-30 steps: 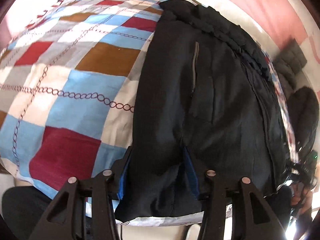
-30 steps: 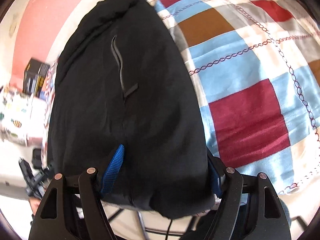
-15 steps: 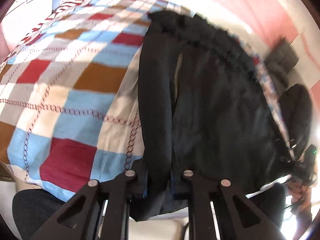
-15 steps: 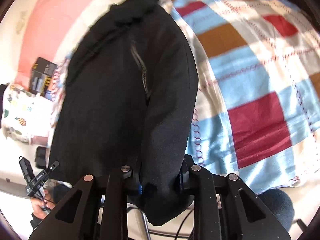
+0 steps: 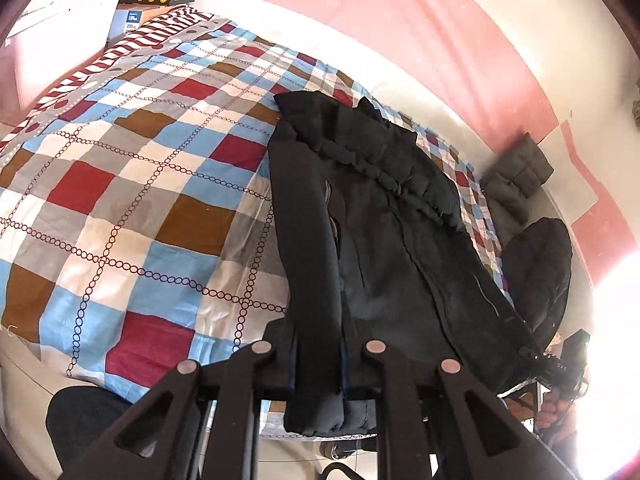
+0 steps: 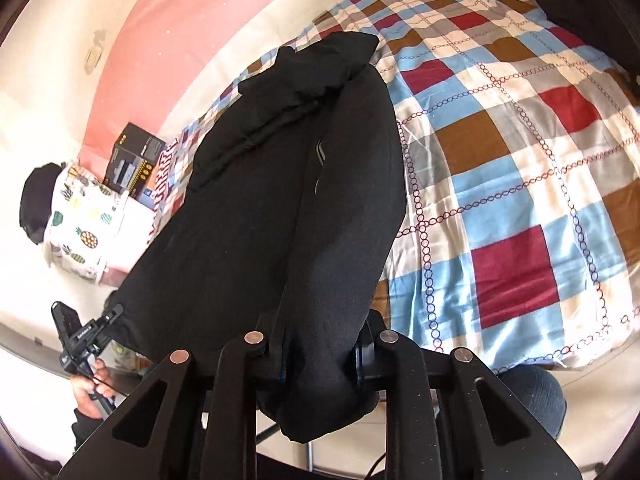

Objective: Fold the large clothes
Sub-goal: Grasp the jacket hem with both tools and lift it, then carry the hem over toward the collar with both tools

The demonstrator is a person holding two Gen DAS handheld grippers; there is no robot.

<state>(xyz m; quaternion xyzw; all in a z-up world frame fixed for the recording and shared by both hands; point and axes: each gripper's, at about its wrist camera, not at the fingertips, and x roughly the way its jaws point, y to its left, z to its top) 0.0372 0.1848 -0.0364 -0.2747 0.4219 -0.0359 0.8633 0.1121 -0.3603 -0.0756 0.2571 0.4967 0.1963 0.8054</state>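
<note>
Black jacket (image 5: 384, 248) lies lengthwise along bed (image 5: 132, 216) side edge, hem at near edge. Left claw (image 5: 318, 364) and right claw (image 6: 318, 354) each pinching hem. Fold barely begun; lengthwise doubling remains.

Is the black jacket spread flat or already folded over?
Partly folded: black jacket lies lengthwise on the bed, one side doubled over, near hem pinched by both grippers.

A big bed (image 5: 132, 216) wears a checked cover (image 6: 508, 184) of red, blue, brown, gray and white squares with little ring chains, and a black jacket (image 5: 380, 248) lies long across it, its near end hanging off the edge, with a striped cloth (image 5: 160, 28) at the far end.
</note>
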